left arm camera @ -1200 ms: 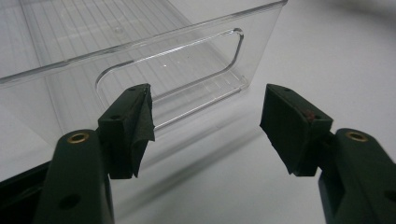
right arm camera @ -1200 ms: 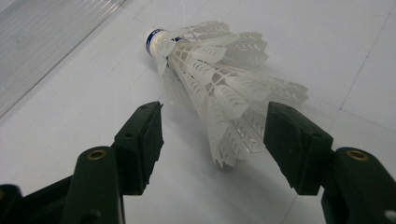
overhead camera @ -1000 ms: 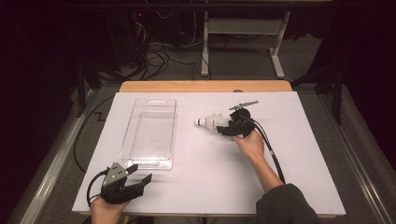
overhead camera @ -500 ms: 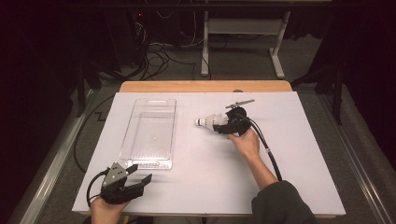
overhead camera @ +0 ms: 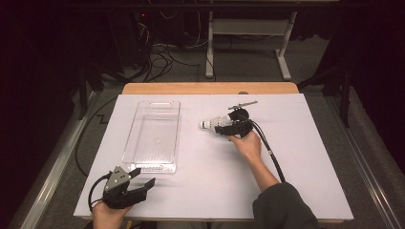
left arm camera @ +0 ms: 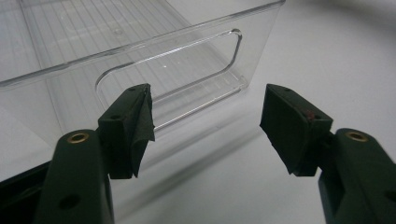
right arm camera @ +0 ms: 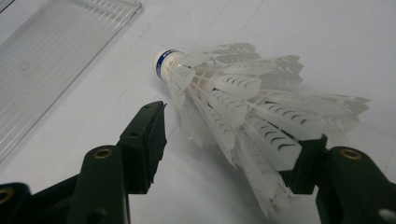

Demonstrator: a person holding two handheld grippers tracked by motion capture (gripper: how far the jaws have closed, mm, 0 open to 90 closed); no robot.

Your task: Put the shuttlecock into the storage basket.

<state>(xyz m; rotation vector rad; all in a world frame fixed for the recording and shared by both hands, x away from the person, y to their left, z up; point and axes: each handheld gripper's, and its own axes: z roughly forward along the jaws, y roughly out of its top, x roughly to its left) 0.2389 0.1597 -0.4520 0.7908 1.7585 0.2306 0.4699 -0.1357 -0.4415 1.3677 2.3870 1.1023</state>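
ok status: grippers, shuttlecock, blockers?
Right gripper closing around white feathered shuttlecock, no grip yet. Left gripper open, facing clear plastic bin. Nothing blocking.

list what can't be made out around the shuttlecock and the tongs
- Shuttlecock skirt end: right gripper view, behind the right tongs' black pad.
- Pads pressing or just beside the feathers: unclear there; too small in the high view.
- Clear bin far end: left gripper view, cut off by the top edge.

Shuttlecock [right arm camera: 243,102] is showing white plastic feathers; bin [overhead camera: 154,136] at its 9 o'clock is looking clear, glossy, ribbed; table sheet [overhead camera: 305,157] is reading matt white.
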